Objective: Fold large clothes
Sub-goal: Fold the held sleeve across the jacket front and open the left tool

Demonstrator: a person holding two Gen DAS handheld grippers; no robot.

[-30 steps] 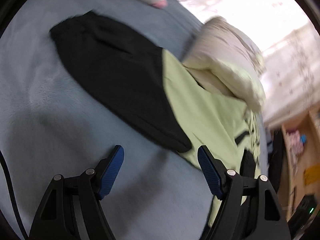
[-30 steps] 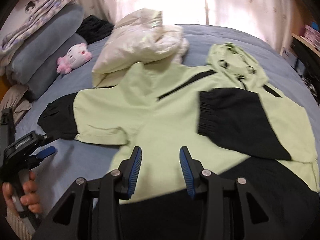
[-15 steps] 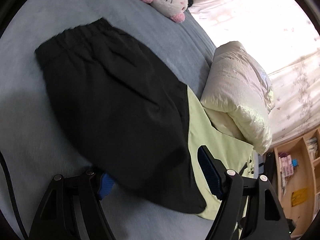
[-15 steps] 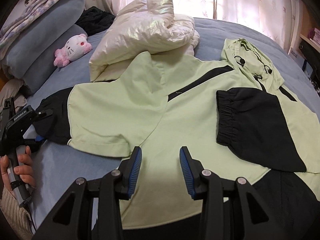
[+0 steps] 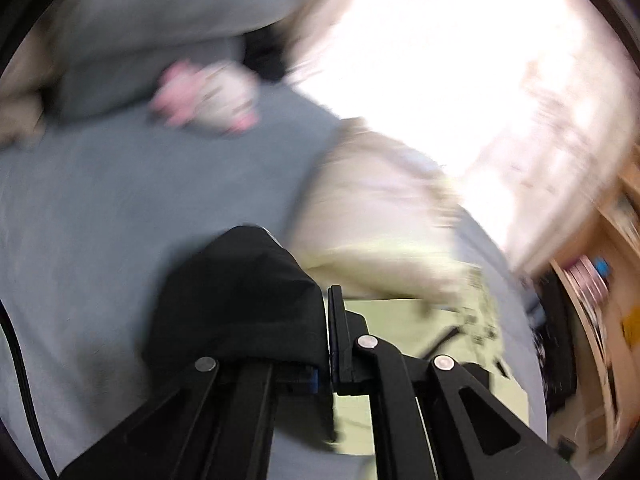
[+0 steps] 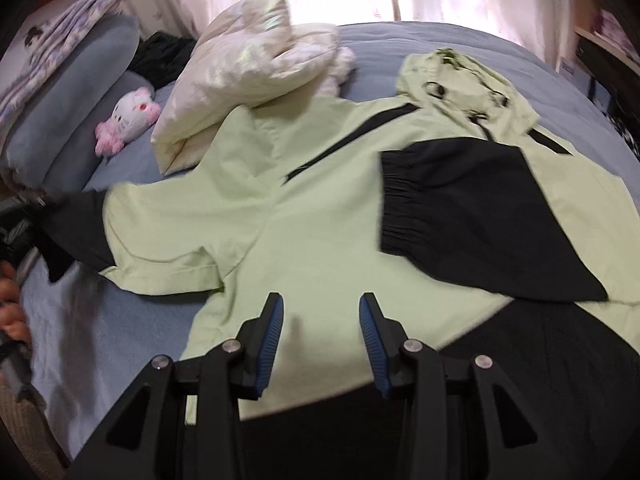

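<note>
While the black cuff [image 5: 240, 296] of the jacket's outstretched sleeve is being pinched, the left gripper [image 5: 326, 336] is showing jaws closed tight on that fabric, low centre of the blurred left wrist view. In the right wrist view the right gripper [image 6: 322, 332] is being held with jaws partly apart and empty, hovering over the hem area at lower centre; nothing is being gripped there.

Jacket [image 6: 320, 208], pale green with black sleeves, is being spread on the grey-blue bed [image 6: 460, 40], filling mid-frame. Other sleeve [image 6: 472, 216] is already lying folded across the chest at right of frame. Hood [image 6: 460, 80] is sitting at upper right.

Risks, as judged:
- Only a small bite of cuff is being held, so the slick fabric could be slipped out if the sleeve is being swung fast; heavy blur suggests quick motion.
- Body is not being pinned by the right gripper, so the whole jacket could be dragged sideways and the folded sleeve disturbed.
- Cream puffy garment [image 6: 248, 76] is touching the shoulder at upper left of centre; it could be snagged or pulled along with the sleeve.
- Plush toy [image 6: 128, 120] is lying near, at left, but probably out of the path.
- Sleeve could be landing crooked or bunched, leaving the fold uneven.
</note>
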